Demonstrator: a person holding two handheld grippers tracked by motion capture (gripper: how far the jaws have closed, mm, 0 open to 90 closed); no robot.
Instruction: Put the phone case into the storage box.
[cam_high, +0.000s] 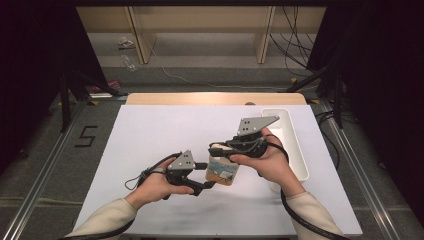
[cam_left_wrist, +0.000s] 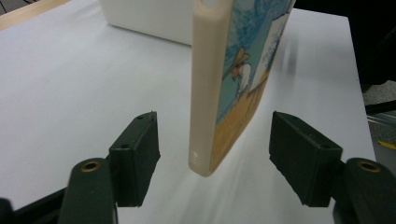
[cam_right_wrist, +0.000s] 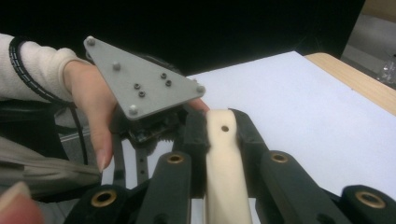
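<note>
A cream phone case with a painted picture on its back hangs upright above the white table. My right gripper is shut on its top edge; in the right gripper view both pads clamp the cream rim at my right gripper. My left gripper sits below and to the left of the case. In the left gripper view the case's lower end stands between the jaws of my left gripper, with a gap on each side, so that gripper is open.
A long white tray lies along the table's right side, just behind the right hand; its wall also rises beyond the case. A wooden strip borders the far edge. The left hand's grey plate is close to the right gripper.
</note>
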